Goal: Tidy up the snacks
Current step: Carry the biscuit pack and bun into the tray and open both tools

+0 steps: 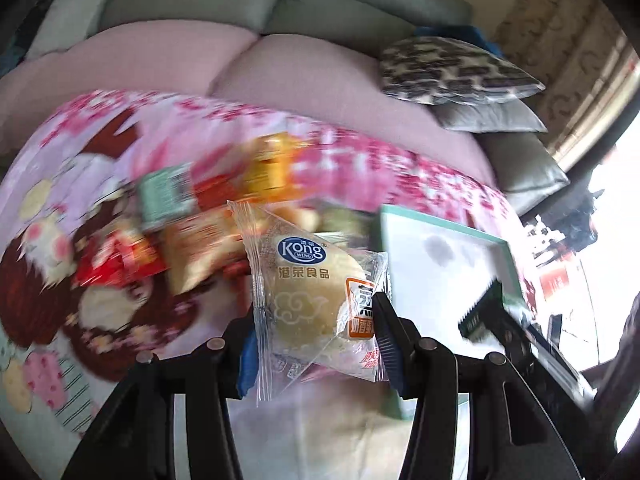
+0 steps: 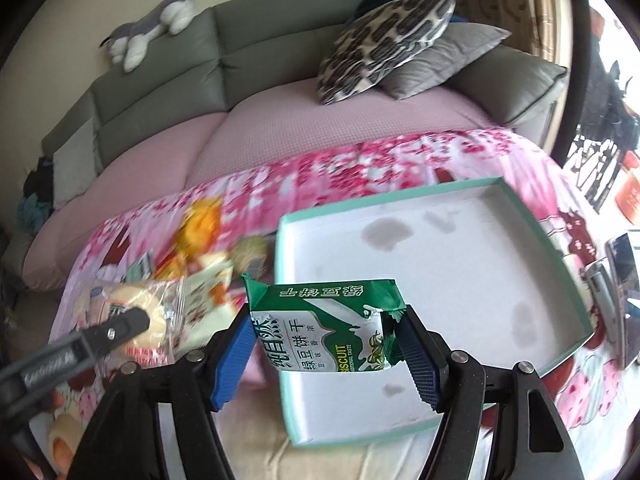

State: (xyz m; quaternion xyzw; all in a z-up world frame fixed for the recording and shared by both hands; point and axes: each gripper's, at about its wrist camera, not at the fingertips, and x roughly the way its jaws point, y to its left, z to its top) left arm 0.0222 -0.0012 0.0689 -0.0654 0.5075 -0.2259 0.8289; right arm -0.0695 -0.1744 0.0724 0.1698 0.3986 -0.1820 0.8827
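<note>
With each gripper pinching a snack, left gripper the cake packet, right gripper the biscuit pack, we judge both should go into the tray ahead next.

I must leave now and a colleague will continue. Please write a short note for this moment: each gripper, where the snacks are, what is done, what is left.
Left gripper: shut on a clear-wrapped bun.
Right gripper: shut on a green biscuit pack, over the tray's near edge.
Tray: nothing in it yet.
Snack pile: on the pink cloth, left of the tray.
Done: two snacks picked up.
Left: put both in the tray, then the pile.
</note>
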